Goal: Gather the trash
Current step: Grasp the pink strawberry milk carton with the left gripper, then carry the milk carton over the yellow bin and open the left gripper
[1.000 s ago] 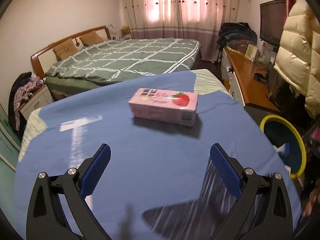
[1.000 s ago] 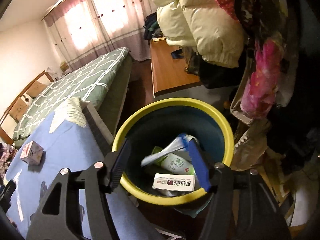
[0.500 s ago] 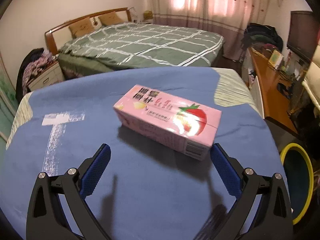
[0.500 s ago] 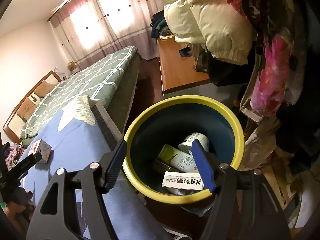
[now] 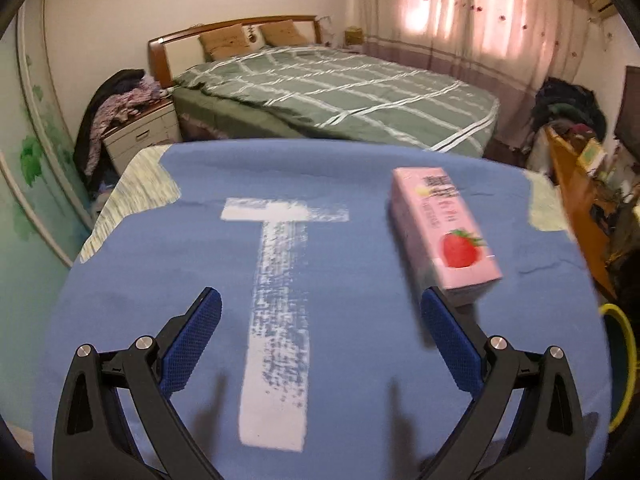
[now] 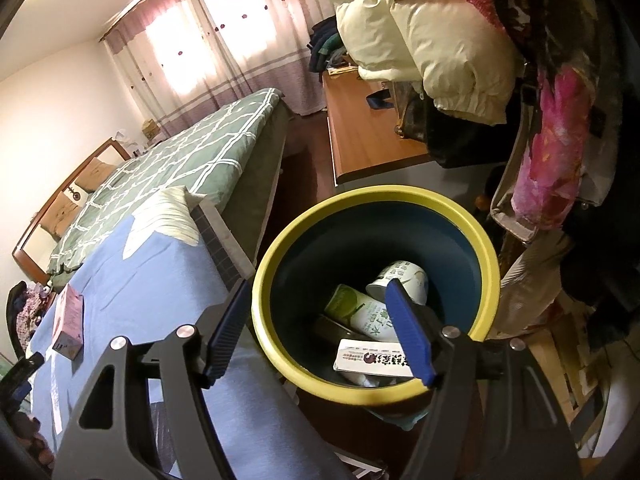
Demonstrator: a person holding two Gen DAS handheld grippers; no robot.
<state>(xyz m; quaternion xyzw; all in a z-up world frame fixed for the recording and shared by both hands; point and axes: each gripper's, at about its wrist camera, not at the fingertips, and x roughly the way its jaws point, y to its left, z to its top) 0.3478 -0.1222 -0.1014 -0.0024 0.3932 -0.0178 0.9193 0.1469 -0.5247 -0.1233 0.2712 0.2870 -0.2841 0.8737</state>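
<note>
One pink carton [image 5: 444, 236] beyond right finger [image 5: 450, 340]

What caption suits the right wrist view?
Open right tongs hang over a yellow-rimmed blue bin holding discarded cartons.

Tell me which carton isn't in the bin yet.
The pink strawberry carton, lying on the blue cloth. The white carton and the green one already lie inside the yellow-rimmed bin.
</note>
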